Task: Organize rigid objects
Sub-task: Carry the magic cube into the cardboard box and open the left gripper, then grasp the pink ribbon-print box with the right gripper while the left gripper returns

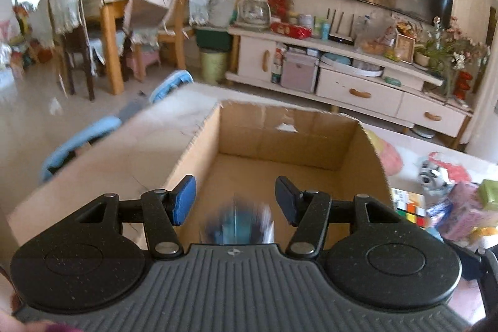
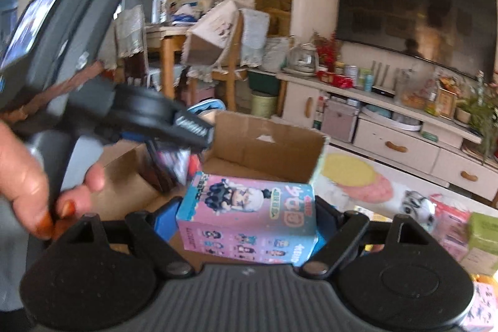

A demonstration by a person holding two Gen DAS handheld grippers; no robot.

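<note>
An open cardboard box (image 1: pixel 367 142) stands on the table; it also shows in the right wrist view (image 2: pixel 264 142). My left gripper (image 1: pixel 235 200) is open above the box's near edge. A blurred blue object (image 1: pixel 239 223) is in the air below its fingers, inside the box opening. My right gripper (image 2: pixel 246 223) is shut on a pink and blue figure box (image 2: pixel 249 207) with a cartoon girl on it, held near the cardboard box's near side. The left gripper (image 2: pixel 186 129) shows in the right wrist view over the box with a blurred dark item beneath it.
Several small boxes (image 1: pixel 467 207) and a colour cube (image 1: pixel 407 210) lie on the table to the right. A grey toy cat (image 2: pixel 417 204) sits beside pink and green boxes (image 2: pixel 479 229). A TV cabinet (image 1: pixel 358 76) and wooden chairs stand behind.
</note>
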